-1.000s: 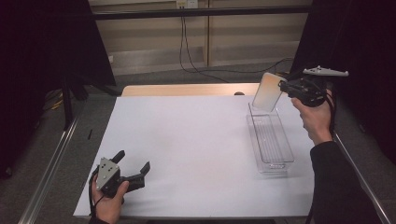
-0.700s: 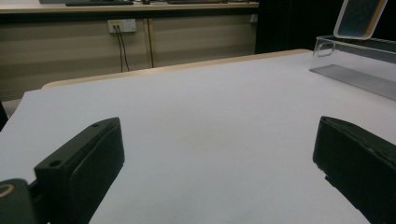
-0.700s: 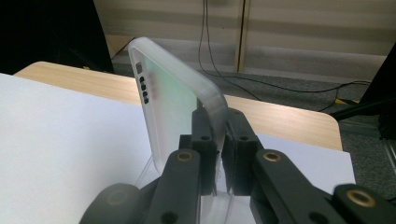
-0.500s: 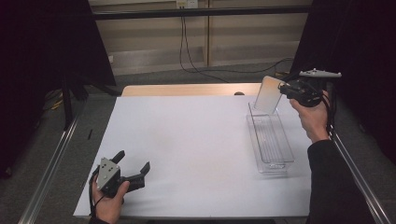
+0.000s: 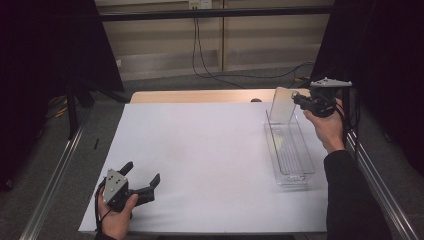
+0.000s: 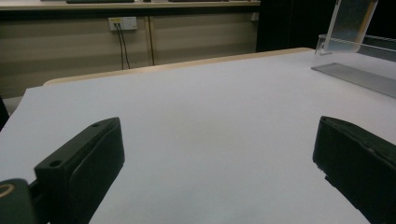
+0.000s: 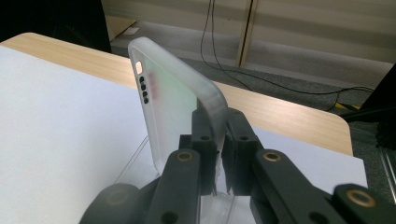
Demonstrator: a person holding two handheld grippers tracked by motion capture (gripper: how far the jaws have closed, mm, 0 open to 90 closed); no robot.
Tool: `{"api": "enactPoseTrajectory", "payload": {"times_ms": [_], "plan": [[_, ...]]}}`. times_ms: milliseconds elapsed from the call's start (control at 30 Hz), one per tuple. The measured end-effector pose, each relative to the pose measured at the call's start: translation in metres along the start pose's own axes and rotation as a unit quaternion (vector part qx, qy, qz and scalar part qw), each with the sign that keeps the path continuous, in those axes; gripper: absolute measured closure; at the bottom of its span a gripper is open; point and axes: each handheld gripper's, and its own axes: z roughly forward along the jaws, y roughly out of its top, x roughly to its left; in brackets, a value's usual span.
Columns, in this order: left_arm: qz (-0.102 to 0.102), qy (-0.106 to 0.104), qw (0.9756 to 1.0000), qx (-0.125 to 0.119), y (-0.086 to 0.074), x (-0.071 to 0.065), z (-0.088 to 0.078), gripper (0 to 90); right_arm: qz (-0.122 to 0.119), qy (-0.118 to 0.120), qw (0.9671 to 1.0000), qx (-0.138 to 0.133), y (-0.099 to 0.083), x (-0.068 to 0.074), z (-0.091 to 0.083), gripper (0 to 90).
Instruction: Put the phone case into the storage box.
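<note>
White sheet (image 5: 210,155) covering the surface, flat and bare across its middle. Wooden surface edge (image 5: 200,96) exposed along the far side. Wall outlet (image 5: 199,4) on the panelled back wall; black cables (image 5: 210,70) hanging from it and trailing across the grey floor (image 5: 165,82). Metal rail (image 5: 52,175) running beside the left edge.

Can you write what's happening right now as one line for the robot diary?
right gripper: shut on clear phone case | above clear tray | left gripper: open, empty, on table

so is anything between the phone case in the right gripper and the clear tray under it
Nothing visible. The right gripper holds the frosted translucent phone case upright just over the far end of the clear plastic tray, whose inside looks bare.
</note>
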Motion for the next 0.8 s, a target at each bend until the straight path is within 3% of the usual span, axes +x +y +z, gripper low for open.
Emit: {"api": "enactPoseTrajectory", "payload": {"times_ms": [800], "plan": [[0.004, 0.002, 1.0, 0.001, 0.0, 0.0, 0.0, 2.1, -0.019, 0.035, 0.9992, 0.001, -0.017, -0.016, 0.024, 84.3]]}}
